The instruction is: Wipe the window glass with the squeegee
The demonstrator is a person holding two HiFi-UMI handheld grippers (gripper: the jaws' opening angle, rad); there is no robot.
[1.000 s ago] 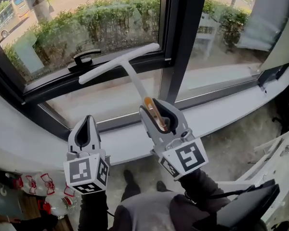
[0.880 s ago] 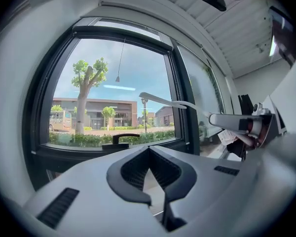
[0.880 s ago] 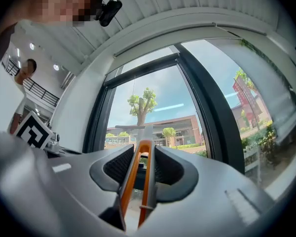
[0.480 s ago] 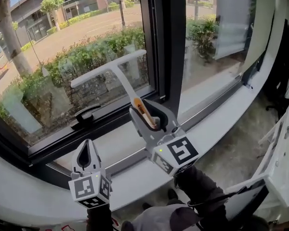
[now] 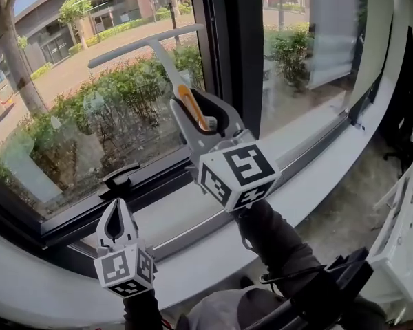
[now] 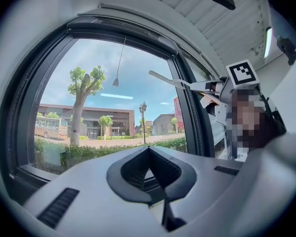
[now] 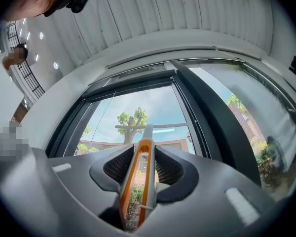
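The right gripper (image 5: 196, 112) is clamped on the orange-and-grey handle of the squeegee (image 5: 166, 67). It holds the tool up so that the white blade lies across the upper part of the left pane of window glass (image 5: 69, 108), its right end close to the dark frame post (image 5: 227, 47). The left gripper (image 5: 115, 206) hangs low over the sill (image 5: 193, 218) with its jaws pressed together on nothing, taking no part.

With the blade that high on the pane, I judge a stroke is just starting or just ending. Most of the glass below it, down to the latch handle (image 5: 120, 177), looks yet to be covered.

I cannot tell whether the blade actually touches the glass or stands just off it. There are no streaks, water or dirt to show which areas have been wiped. The top edge of the pane is cut off in the head view, and the right pane shows only in part.
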